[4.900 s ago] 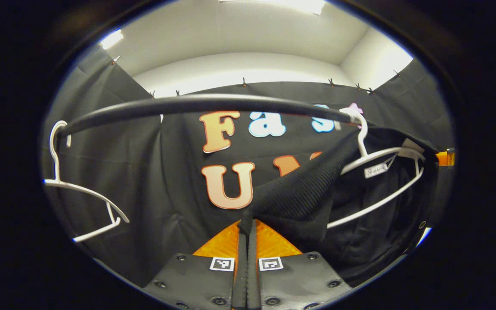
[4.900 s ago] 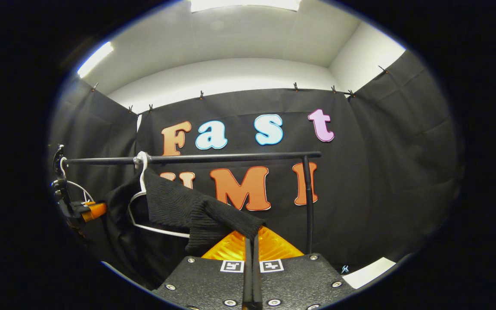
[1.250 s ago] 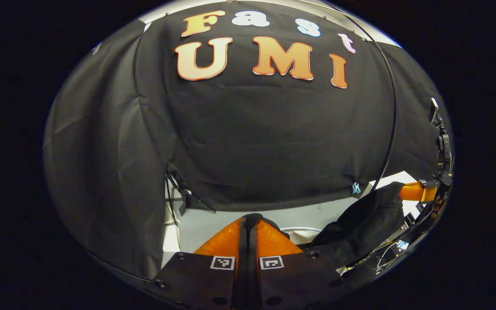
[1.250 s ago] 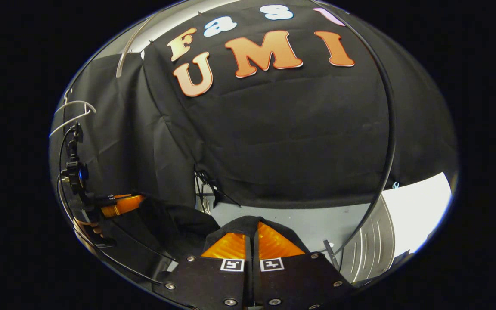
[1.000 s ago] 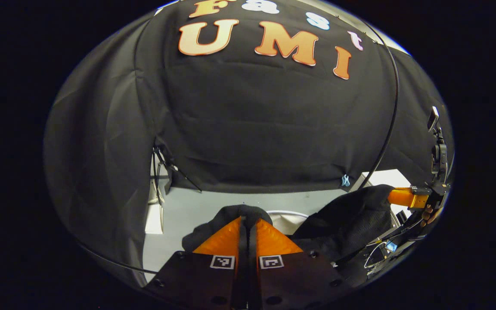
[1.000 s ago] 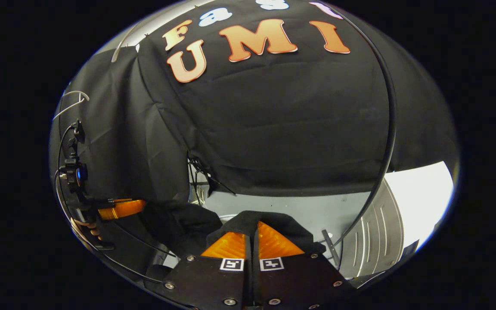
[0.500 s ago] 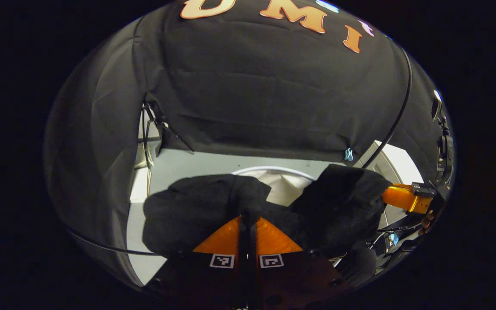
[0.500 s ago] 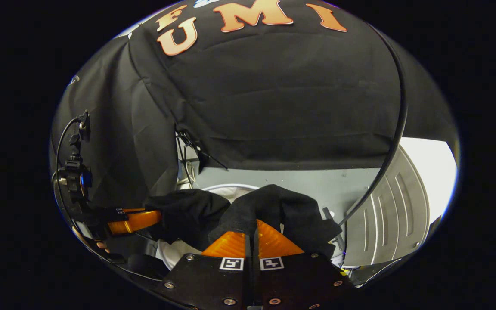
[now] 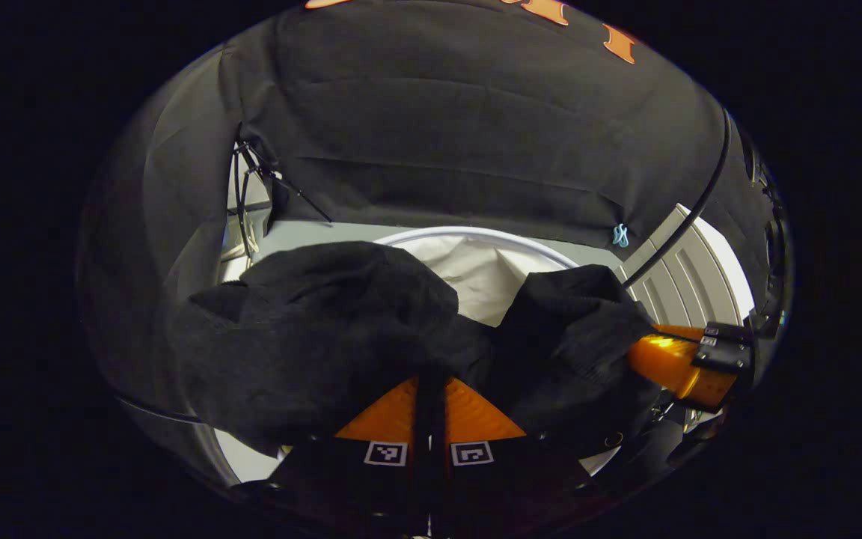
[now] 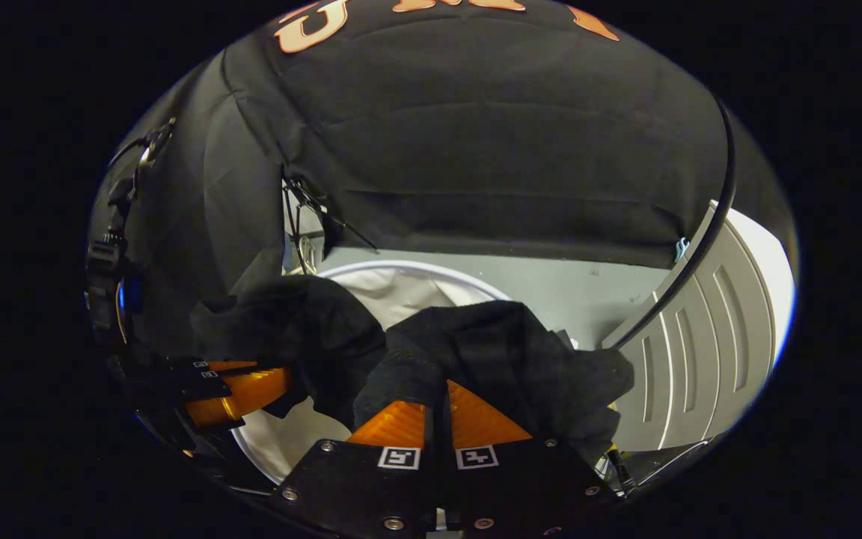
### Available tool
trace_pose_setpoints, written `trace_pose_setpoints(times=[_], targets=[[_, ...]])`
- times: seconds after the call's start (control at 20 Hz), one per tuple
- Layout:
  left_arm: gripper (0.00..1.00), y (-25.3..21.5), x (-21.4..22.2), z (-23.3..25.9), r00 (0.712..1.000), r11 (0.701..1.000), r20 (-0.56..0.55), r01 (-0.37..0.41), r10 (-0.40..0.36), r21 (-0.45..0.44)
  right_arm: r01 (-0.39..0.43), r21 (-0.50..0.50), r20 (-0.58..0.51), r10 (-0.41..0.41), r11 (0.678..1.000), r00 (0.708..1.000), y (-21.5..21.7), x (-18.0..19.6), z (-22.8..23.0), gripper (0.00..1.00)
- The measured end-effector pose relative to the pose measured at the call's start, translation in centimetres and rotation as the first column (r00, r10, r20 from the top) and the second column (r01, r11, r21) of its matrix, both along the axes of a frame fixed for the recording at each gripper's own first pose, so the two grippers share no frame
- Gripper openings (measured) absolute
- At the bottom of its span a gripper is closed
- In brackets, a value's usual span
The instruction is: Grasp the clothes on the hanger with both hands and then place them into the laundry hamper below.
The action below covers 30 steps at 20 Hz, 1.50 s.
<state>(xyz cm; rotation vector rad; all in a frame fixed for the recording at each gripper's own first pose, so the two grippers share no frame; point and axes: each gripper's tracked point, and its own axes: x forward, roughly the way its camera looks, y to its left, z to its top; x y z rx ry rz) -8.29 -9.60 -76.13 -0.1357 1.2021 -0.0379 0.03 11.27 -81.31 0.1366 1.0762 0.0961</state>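
Lowering: black garment [image 9: 311, 329] bunched over white hamper [image 9: 476, 238], not yet inside.
Left gripper [image 9: 429, 385]: clamped on cloth.
Right gripper [image 10: 437, 393]: clamped on cloth.
Advice: descend together, centre over rim, release low.

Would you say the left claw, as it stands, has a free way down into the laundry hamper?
Probably yes: the left claw, shut on the black garment, sits over the hamper's open white mouth with nothing between.
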Motion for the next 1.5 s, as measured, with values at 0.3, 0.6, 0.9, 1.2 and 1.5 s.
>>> trace_pose_setpoints(times=[0.3, 0.6, 0.9, 1.2, 1.5], targets=[[0.25, -1.5, -1.1, -1.7, 0.999, 1.000, -0.053, -0.004, 0.003, -0.017, 0.035, -0.031, -0.083, -0.038, 0.999, 0.996, 0.0, -1.2, -2.6, 0.12], [0.81, -1.2, -0.6, -1.0, 0.999, 1.000, -0.049, -0.017, 0.016, -0.010, 0.062, -0.032, -0.096, -0.064, 0.998, 0.993, -1.1, -2.1, -2.1, 0.46], [1.00, 0.9, 1.3, 0.9, 0.999, 0.999, 0.025, -0.035, 0.034, 0.009, 0.092, 0.019, -0.051, -0.091, 0.996, 0.995, -1.8, -1.9, 0.6, 0.84], [1.00, 3.7, 3.8, 8.8, 0.982, 0.997, 0.178, -0.070, 0.071, -0.013, 0.056, 0.023, 0.120, -0.058, 0.998, 0.991, -5.9, 0.3, 13.7, 0.94], [0.98, 3.3, 6.3, 20.7, 0.932, 0.999, 0.361, -0.034, 0.042, -0.027, 0.058, 0.039, 0.346, -0.068, 0.998, 0.936, -8.7, 1.7, 31.2, 0.94]])
